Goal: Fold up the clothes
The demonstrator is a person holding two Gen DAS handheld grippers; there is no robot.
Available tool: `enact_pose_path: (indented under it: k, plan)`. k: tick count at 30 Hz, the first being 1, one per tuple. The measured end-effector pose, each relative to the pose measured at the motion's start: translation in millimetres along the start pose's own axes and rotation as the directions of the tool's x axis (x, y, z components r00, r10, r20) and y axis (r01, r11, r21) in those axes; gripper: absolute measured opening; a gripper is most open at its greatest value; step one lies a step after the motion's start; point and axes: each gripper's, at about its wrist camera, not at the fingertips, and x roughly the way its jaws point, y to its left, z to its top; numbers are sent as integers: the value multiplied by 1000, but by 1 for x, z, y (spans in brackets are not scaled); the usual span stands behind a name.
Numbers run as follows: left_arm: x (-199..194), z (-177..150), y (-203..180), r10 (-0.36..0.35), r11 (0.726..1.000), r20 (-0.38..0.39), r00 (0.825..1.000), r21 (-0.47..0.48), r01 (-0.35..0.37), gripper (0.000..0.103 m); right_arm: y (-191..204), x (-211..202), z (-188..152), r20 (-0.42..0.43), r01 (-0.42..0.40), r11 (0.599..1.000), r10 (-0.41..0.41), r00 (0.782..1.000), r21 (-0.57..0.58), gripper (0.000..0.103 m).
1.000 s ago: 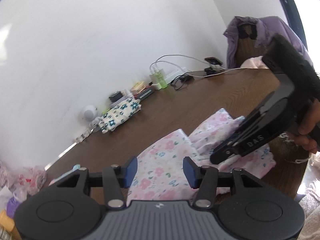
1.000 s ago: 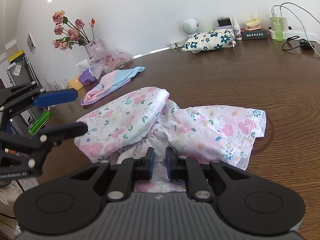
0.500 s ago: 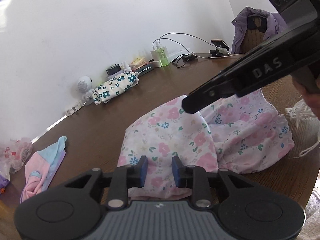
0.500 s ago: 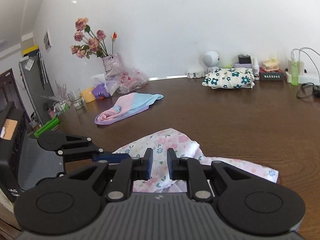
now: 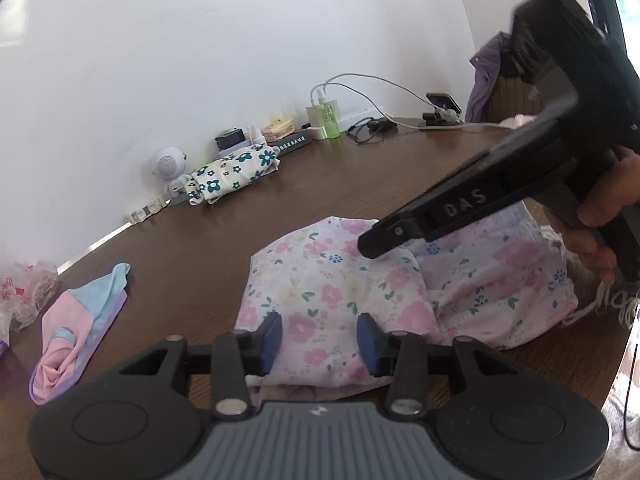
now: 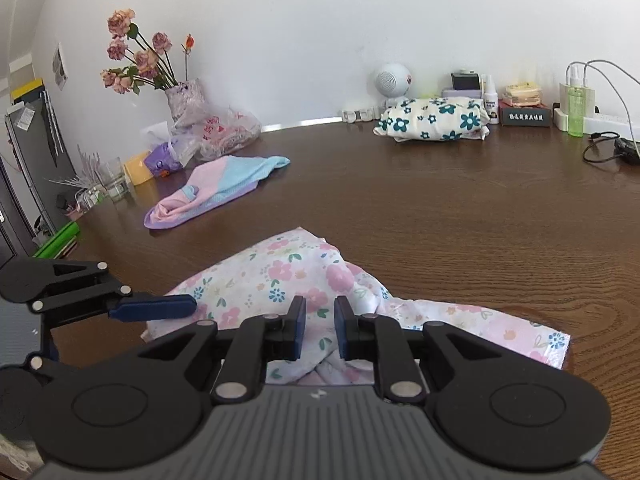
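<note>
A white garment with pink flowers (image 5: 332, 292) lies crumpled on the brown wooden table (image 5: 360, 184), one part folded over the rest. My left gripper (image 5: 320, 340) hovers low at its near edge. Its jaws are opening, with cloth lying between the blue pads and neither pad pressing it. In the right wrist view one of the left gripper's blue pads (image 6: 160, 306) shows beside the garment (image 6: 280, 280). My right gripper (image 6: 320, 332) hangs over the folded part with only a narrow gap. I see no cloth pinched in it. A hand (image 5: 600, 216) grips its handle.
A pink, blue and lilac garment (image 6: 216, 192) lies to the left. A folded white bundle with teal flowers (image 6: 432, 118) sits by the wall, with a vase of roses (image 6: 184, 100), a green bottle (image 6: 576, 112) and cables. A chair with purple cloth (image 5: 488, 80) stands behind.
My left jaws narrowed half a second ago and stand wider again, and that gripper has sunk toward the garment's near edge. My right gripper has lifted and drifted across the garment.
</note>
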Motion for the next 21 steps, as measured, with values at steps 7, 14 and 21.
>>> enact_pose_path:
  k: [7, 14, 21]
  plan:
    - [-7, -7, 57, -2, 963, 1, 1000, -268, 2, 72, 8, -3, -6, -49, 16, 997, -20, 999, -74, 24]
    - [18, -28, 107, -266, 802, -27, 964, -561, 206, 72, 2, -1, -15, -75, 18, 998, -22, 997, -55, 24]
    - [32, -40, 118, -333, 669, 46, 942, -693, 270, 63, -9, -1, -19, -67, -5, 1000, 5, 998, 8, 24]
